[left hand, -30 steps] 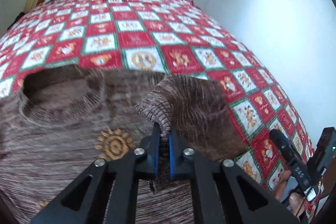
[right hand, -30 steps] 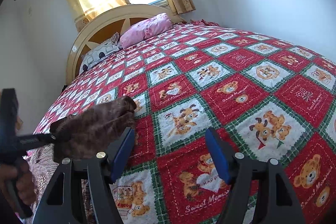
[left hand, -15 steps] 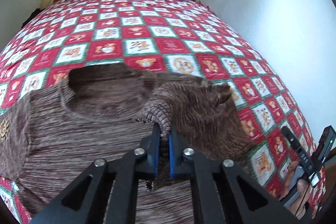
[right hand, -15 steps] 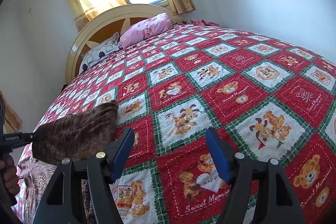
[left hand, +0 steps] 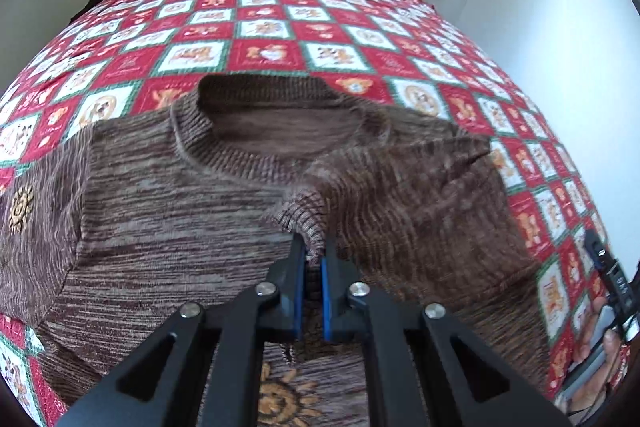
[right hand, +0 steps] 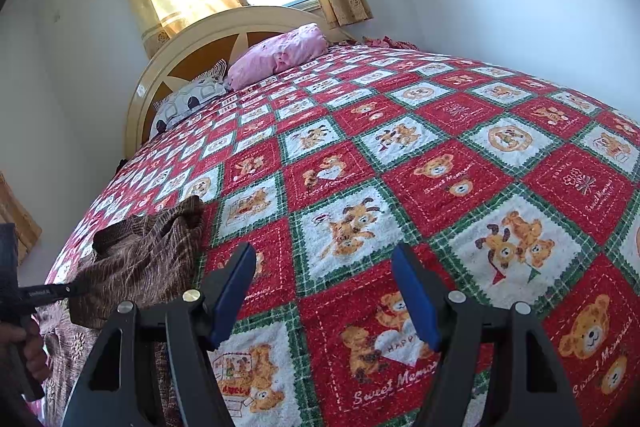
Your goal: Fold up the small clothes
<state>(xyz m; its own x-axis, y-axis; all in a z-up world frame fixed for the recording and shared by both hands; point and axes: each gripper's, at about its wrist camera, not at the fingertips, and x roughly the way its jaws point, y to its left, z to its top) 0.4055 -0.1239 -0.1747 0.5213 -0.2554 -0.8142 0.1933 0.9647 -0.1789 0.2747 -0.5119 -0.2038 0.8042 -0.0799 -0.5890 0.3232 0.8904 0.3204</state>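
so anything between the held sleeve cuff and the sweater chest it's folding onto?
Nothing visible. The left gripper is shut on the sleeve cuff, and the sweater front below it is bare. The right gripper is open off to the side, over the bedspread.

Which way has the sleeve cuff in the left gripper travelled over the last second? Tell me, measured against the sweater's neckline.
Yes. The left gripper, shut on the sleeve cuff, has carried it leftward across the sweater: the neckline, formerly far left of the cuff, now lies directly beyond it.
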